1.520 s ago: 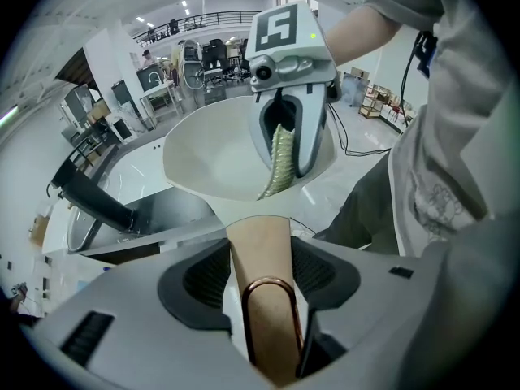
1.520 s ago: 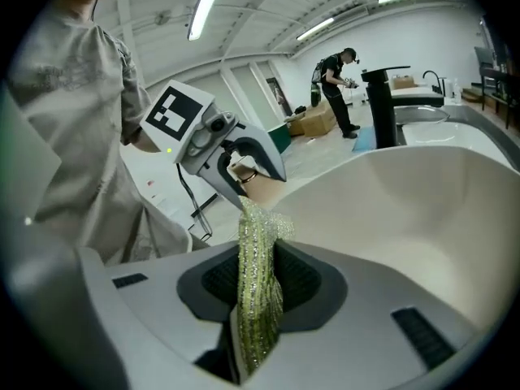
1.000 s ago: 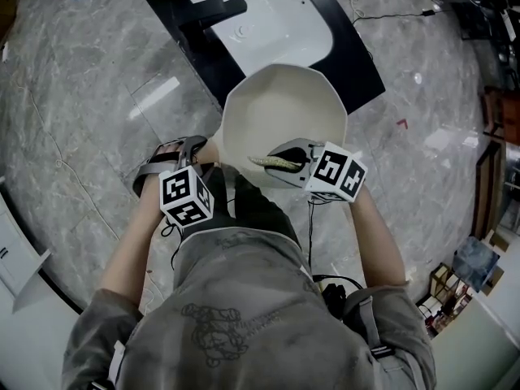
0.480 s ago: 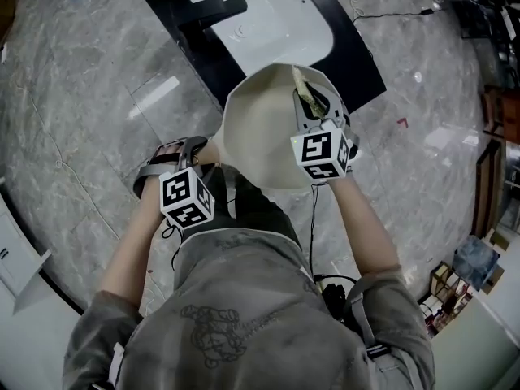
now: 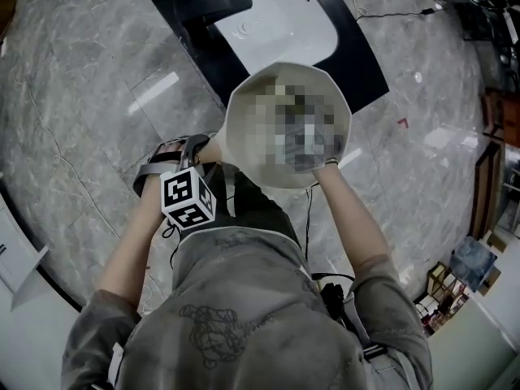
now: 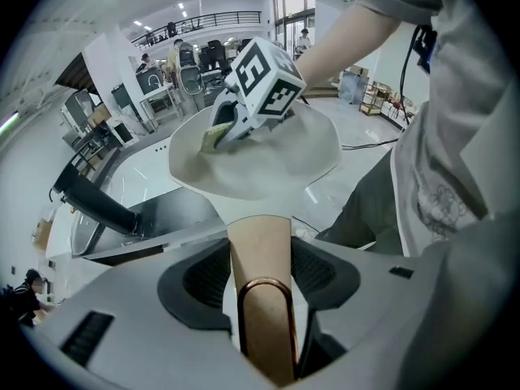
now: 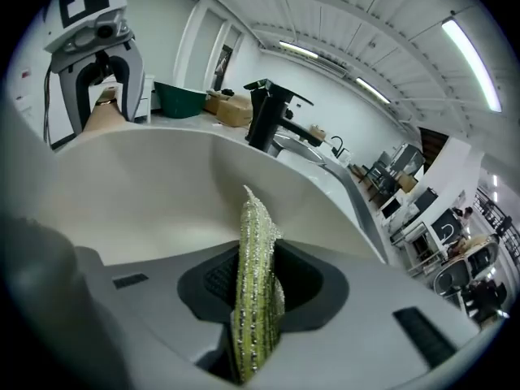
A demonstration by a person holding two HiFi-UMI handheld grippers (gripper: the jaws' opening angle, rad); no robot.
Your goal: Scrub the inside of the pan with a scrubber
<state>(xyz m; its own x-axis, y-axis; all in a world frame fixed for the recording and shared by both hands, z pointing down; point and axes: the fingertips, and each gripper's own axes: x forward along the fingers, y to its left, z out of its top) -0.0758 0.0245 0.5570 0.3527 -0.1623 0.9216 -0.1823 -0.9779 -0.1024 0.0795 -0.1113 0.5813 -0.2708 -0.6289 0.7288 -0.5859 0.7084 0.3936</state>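
Two grippers loaded: pan in left, scrubber in right

Left gripper (image 6: 262,295) is clamped on the pan's tan handle (image 6: 258,246), with a jaw pressed on each side of it. A copper-coloured hanging loop (image 6: 265,319) lies on the handle right between the jaws. In head view this gripper is on the person's left, marker cube facing up, nose at the near-left edge of the pan

Pan (image 5: 244,140) is cream with a faceted rim and is held up in the air in front of the person. Its far edge overlaps the black counter (image 5: 361,71) that surrounds the white sink (image 5: 272,15). Black tap (image 5: 213,10) stands at the sink's left side in that view, with grey marble floor (image 5: 81,104) all around. Most of the pan's inside in head view is under a mosaic patch, so the right gripper can't be read there

Right gripper (image 7: 258,319) is closed on the scrubber (image 7: 253,242), a green-yellow glittery pad pinched edge-on and sticking up out of the jaws. Both are inside the pan, with cream wall filling the view ahead. Scrubber tip is close to the inner wall, but contact can't be confirmed from this view. Left gripper view shows the right gripper down in the bowl with the scrubber against the inner surface, and the person's right arm (image 6: 349,31) reaching in from above
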